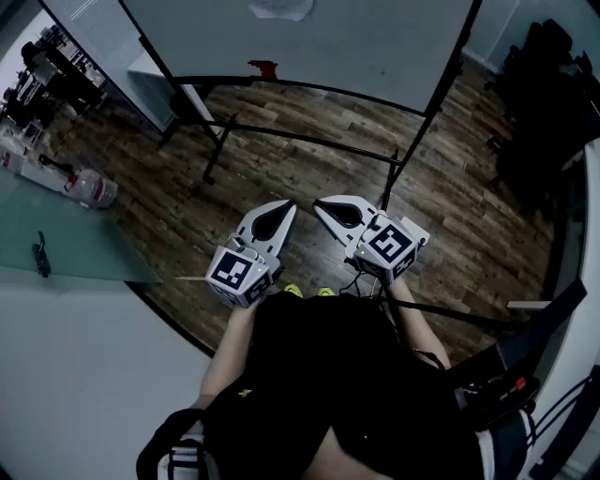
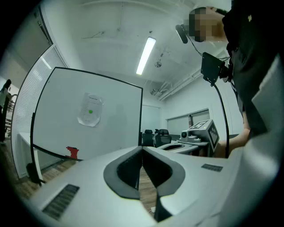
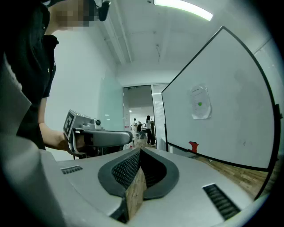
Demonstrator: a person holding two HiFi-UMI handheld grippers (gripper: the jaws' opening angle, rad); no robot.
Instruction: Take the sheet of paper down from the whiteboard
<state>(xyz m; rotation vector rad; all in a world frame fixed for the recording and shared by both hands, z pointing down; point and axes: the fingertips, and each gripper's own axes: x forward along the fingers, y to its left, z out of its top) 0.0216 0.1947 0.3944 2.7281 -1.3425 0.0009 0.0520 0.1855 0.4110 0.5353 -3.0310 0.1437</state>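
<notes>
A sheet of paper (image 2: pixel 90 110) hangs on the whiteboard (image 2: pixel 53 128), pinned by a green dot magnet; it shows again as the paper (image 3: pixel 200 103) in the right gripper view and at the top edge of the head view as the paper (image 1: pixel 281 9). My left gripper (image 1: pixel 284 207) and right gripper (image 1: pixel 322 205) are held level side by side close to my body, well short of the board. Both are shut, tips meeting, with nothing between them. From its own camera the left gripper (image 2: pixel 142 149) points towards the board's right edge. The right gripper (image 3: pixel 140 150) points left of the board.
A small red object (image 1: pixel 263 68) sits on the board's lower ledge. The board's black stand legs (image 1: pixel 309 141) cross the wooden floor ahead. A glass table (image 1: pixel 56 234) with a bottle (image 1: pixel 89 187) is at the left. Dark office chairs (image 1: pixel 544 94) stand at the right.
</notes>
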